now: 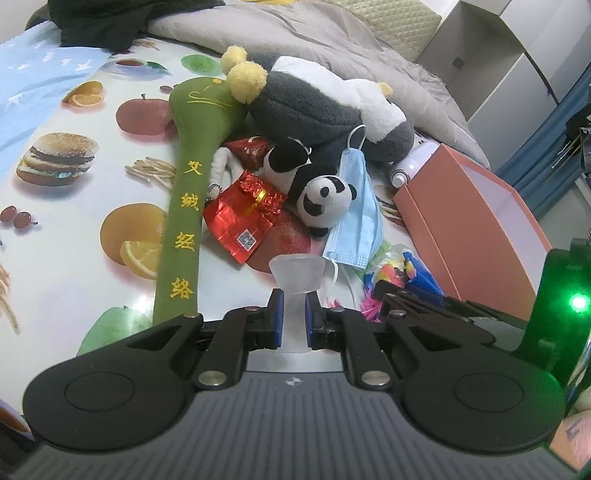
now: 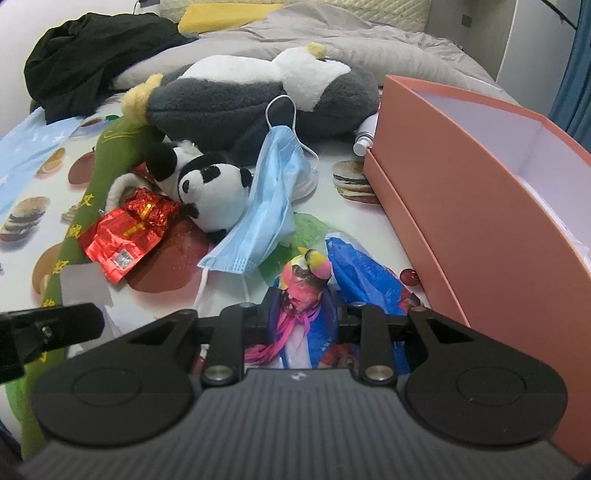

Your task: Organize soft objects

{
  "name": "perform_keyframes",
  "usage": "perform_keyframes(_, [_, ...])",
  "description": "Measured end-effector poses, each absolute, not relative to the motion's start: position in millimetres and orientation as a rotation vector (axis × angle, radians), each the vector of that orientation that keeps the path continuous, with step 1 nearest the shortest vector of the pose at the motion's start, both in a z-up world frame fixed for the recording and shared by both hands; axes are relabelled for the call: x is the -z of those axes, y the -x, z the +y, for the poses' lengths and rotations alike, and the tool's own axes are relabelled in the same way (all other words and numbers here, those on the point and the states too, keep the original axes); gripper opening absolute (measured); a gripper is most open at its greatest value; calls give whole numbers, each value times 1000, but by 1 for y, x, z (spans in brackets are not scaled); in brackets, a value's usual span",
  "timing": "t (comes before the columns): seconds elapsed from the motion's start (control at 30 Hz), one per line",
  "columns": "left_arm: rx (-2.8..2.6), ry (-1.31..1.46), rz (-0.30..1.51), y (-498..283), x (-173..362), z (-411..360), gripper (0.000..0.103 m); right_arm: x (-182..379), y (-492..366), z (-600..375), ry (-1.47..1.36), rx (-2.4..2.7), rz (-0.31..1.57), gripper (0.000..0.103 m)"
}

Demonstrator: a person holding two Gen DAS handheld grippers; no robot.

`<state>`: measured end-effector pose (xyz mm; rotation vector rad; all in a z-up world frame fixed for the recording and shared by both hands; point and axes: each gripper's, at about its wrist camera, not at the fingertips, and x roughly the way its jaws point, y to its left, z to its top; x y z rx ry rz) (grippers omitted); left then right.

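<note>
My left gripper (image 1: 294, 314) is shut on a frosted translucent soft cup-shaped piece (image 1: 296, 277), held above the table. My right gripper (image 2: 301, 314) is shut on a multicoloured pom-pom toy with pink ribbons (image 2: 306, 280), next to a blue plastic bag (image 2: 364, 275). Ahead lie a small panda plush (image 1: 321, 195) (image 2: 212, 184), a blue face mask (image 1: 356, 218) (image 2: 266, 206), a large grey-and-white plush (image 1: 314, 107) (image 2: 258, 99), a green embroidered plush mallet (image 1: 188, 192) (image 2: 107, 155) and red foil packets (image 1: 240, 218) (image 2: 125, 232).
An open pink box (image 1: 465, 221) (image 2: 480, 206) stands at the right. A white spray bottle (image 1: 410, 166) (image 2: 365, 136) lies behind it. Grey bedding (image 2: 332, 33) and black clothes (image 2: 88, 51) lie at the back. The tablecloth (image 1: 74, 184) is food-printed.
</note>
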<state>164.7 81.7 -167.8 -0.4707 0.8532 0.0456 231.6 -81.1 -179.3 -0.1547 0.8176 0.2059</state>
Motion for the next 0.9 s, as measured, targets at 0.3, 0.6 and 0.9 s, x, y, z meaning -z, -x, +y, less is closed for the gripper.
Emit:
perform_keyframes(0.3, [-45,457,830,-159,155,80,14,166,-225,-86,126,-252,806,27])
perform_keyframes(0.6, [-37,444,803,-147,133,78,14,133,-199,-95,94,-322,765,27])
perform_keyframes(0.9, [3,411,780,-131,100,61,14,91,-170,-118,48,-361,712,27])
